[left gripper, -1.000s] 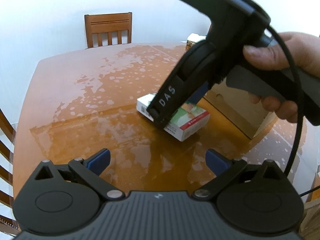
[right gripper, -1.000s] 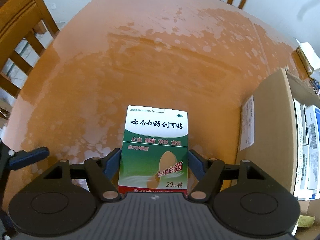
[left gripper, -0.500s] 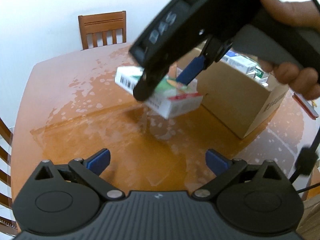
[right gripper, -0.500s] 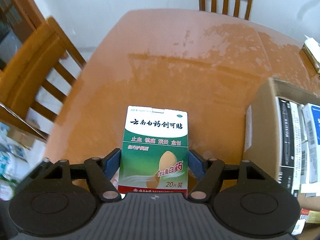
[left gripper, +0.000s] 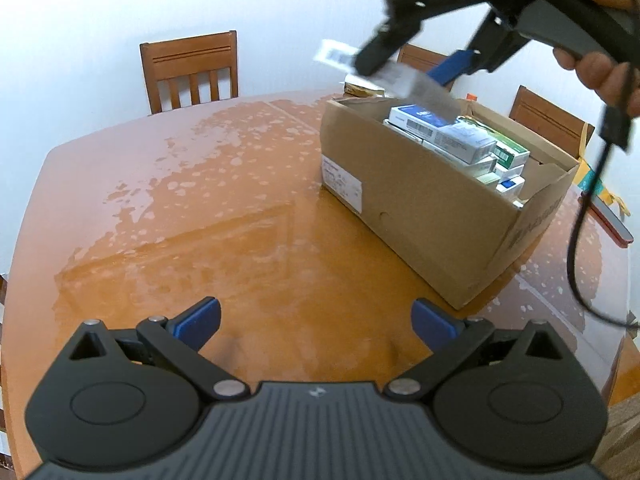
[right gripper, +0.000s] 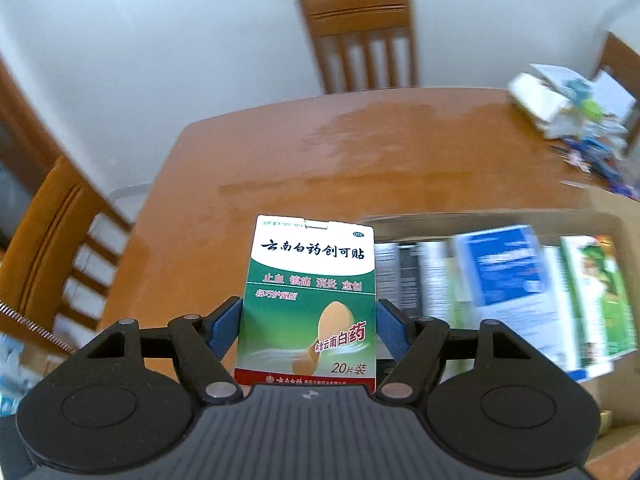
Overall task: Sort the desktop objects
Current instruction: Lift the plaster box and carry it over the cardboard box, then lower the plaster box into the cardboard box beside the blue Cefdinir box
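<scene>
Green-and-white medicine box (right gripper: 310, 300) clamped in right gripper (right gripper: 309, 326), left gripper (left gripper: 316, 322) spread empty over table (left gripper: 200, 208)

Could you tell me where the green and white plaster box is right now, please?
The plaster box is clamped in the right gripper, held in the air above the cardboard box's far end, as the left wrist view shows.

A glossy orange-brown wooden bench (left gripper: 200, 220) fills the lower part of both views, its top mottled with pale reflections. A slatted wooden chair (left gripper: 190, 70) stands at its far edge against a plain white wall (left gripper: 120, 8). Another wooden chair (right gripper: 52, 240) sits at the bench's side in the right wrist view, blurred. Two more chair backs (left gripper: 548, 120) show behind the far right corner.
</scene>
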Available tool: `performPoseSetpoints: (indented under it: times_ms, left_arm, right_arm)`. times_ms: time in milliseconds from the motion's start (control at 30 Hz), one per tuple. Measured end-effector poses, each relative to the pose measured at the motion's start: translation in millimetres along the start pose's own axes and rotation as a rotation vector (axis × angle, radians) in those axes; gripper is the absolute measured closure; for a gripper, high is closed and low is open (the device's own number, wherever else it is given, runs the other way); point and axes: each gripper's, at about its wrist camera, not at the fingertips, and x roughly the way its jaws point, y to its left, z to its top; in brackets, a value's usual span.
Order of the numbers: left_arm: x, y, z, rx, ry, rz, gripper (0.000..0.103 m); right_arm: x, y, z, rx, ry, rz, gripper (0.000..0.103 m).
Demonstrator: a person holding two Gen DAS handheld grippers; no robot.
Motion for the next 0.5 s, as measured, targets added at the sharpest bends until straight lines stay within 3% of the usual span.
performPoseSetpoints:
  times_ms: [200, 500]
  left_arm:
    - [7, -5, 1, -0.004, 0.01, -0.001, 0.002]
    - [10, -9, 3, -0.006, 0.019, 0.014, 0.002]
  right_arm:
    - [8, -45, -2, 0.081, 0.017, -0.084, 0.027]
    - [40, -46, -9, 0.054, 0.074, -0.091, 0.027]
